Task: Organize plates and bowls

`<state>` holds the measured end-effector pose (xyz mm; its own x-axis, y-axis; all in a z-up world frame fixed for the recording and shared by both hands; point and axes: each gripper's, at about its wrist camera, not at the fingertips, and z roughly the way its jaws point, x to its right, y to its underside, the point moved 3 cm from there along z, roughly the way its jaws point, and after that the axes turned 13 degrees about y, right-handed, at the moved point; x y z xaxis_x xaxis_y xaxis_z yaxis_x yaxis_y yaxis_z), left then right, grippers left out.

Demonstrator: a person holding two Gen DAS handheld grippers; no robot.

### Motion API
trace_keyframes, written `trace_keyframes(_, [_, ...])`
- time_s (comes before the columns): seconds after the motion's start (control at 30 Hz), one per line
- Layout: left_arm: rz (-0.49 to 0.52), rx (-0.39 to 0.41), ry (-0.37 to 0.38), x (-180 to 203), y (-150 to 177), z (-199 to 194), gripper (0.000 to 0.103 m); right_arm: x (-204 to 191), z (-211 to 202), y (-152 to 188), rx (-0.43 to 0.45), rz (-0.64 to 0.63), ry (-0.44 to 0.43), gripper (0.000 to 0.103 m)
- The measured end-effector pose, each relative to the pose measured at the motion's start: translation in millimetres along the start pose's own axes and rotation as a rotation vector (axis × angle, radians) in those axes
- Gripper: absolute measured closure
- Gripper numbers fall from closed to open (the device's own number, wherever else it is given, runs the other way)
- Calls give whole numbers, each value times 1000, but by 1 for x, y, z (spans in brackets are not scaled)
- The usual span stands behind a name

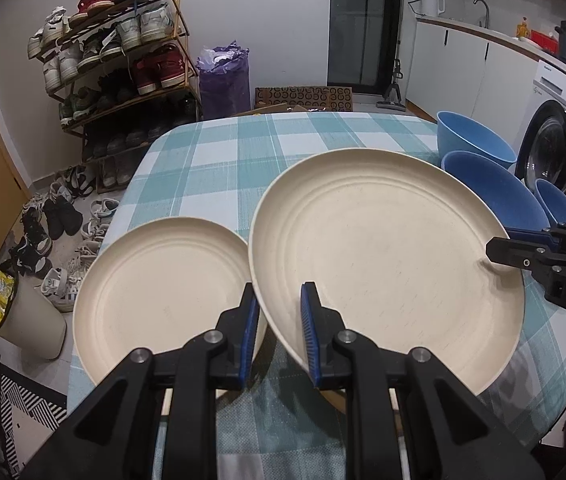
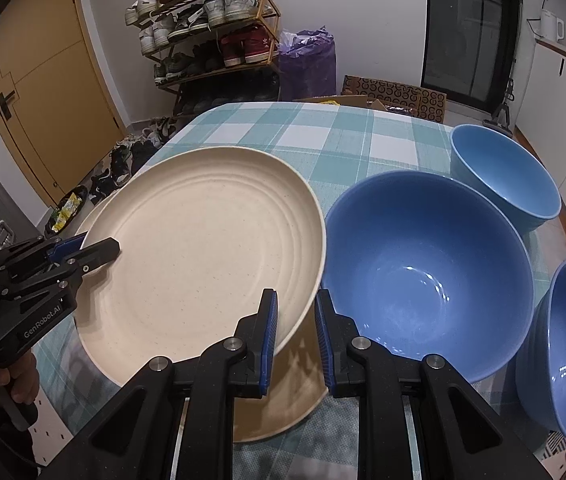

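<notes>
Both grippers grasp one large cream plate (image 1: 387,256), tilted above the checked tablecloth (image 1: 219,160). The left gripper (image 1: 279,328) pinches its near-left rim, fingers astride the edge. The right gripper (image 2: 297,336) straddles the opposite rim, though whether it is clenched tight is hard to tell. A second plate (image 1: 163,292) lies flat just left of it; another shows beneath it (image 2: 283,400). Three blue bowls (image 2: 427,268) stand to the right, close together.

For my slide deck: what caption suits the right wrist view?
Both grippers straddle opposite rims of a tilted cream plate beside three blue bowls on the checked tablecloth.
</notes>
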<state>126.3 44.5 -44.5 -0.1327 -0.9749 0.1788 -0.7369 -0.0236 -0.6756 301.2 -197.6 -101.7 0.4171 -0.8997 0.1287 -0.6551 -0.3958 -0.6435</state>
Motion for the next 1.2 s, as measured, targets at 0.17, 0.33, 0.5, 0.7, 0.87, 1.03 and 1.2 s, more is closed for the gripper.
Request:
trace_keyframes(0.17, [1,-5,-3,1,9,1,84,-3,1,9,3,-10,-3,84])
trace_keyframes(0.33, [-7,-7,0,0,16,1,84,-5,3,15,0,-16,-4,84])
trace_keyframes(0.5, [3,-9,-7,2,19,2,84,-5,8,19,-9,-14,1,84])
trace_keyframes(0.7, [13,-20,-7,6,23,10,84,-1,14,26,-23,-6,9,84])
trace_keyframes(0.87, [28,-24,-15,10,26,16,84,0,18,32,-31,-14,31,84])
trace_keyframes(1.03, [32,-30,-17,11,28,21,84,0,22,38,-35,-25,50,84])
trace_keyframes(1.2, [35,-40,-17,14,32,27,84,0,23,44,-40,-29,63,84])
